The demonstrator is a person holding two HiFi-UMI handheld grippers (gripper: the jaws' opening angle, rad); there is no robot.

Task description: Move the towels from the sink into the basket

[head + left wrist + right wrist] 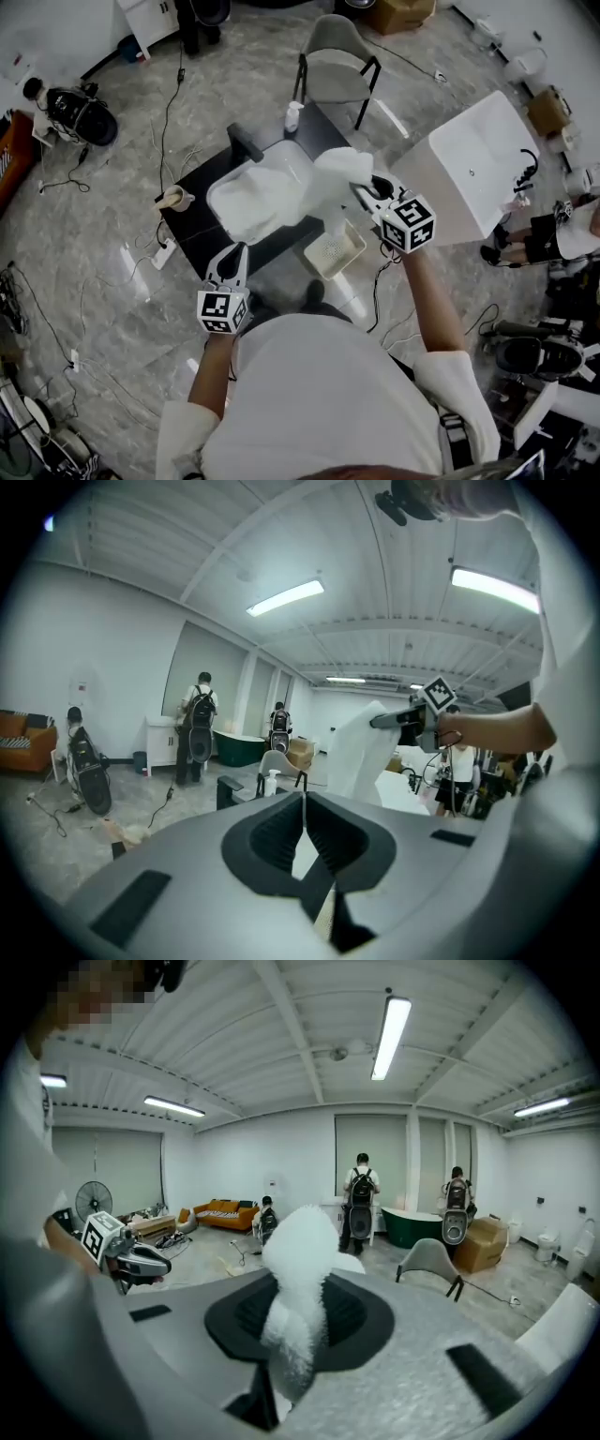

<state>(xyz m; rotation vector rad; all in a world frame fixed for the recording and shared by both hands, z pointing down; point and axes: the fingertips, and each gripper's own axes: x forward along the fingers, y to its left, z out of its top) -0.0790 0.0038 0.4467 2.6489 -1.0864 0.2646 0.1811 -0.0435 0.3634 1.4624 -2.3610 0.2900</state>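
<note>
Snugly between right gripper's [298, 1318] fingers [246, 1312], white towel [300, 1241], perhaps above basket [357, 246].

Two grippers: left [234, 255] and right [364, 192]. One towel [298, 1269], pinched between the right fingers. One basket [336, 248] below those fingers. One sink [217, 199] beyond the left fingers. Farther off: one bottle [293, 115], one chair [337, 61], three people [361, 1199] wearing backpacks.
</note>
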